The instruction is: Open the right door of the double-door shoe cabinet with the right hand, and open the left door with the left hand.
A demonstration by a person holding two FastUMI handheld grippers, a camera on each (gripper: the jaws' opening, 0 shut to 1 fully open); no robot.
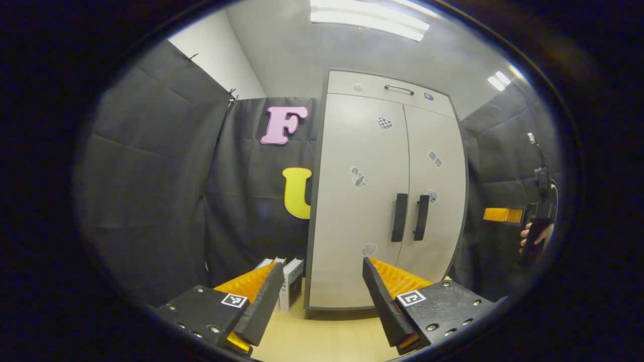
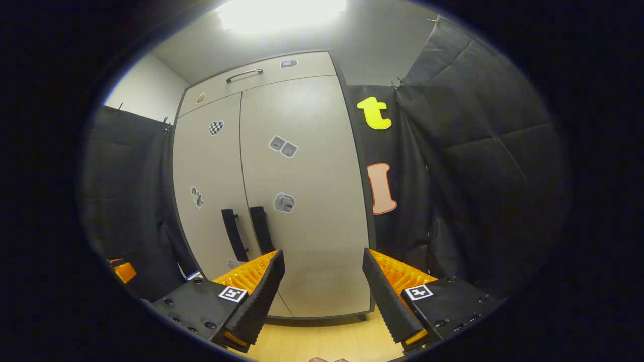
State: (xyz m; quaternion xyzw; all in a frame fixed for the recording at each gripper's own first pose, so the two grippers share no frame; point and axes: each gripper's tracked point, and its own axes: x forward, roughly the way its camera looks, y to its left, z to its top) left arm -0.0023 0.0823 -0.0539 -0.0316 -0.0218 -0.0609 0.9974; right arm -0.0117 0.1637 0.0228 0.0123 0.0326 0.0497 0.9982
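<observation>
Booth centre: shoe cabinet (image 1: pixel 387 201) both doors closed, nothing opened yet; left gripper (image 1: pixel 322 296) and right gripper (image 2: pixel 322 291) spread, empty, short of handles (image 1: pixel 410 217).

Black cloth walls (image 1: pixel 151 191), wooden floor (image 1: pixel 322 337), ceiling lights (image 1: pixel 370 20).

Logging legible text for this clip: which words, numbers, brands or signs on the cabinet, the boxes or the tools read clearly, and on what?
No text reads clearly.
Small stickers on the pale grey double-door cabinet: too small and blurred to read.
White boxes on the floor beside the cabinet: print too small to read.
Square black-and-white marker on the left claw: a pattern, no words.
</observation>
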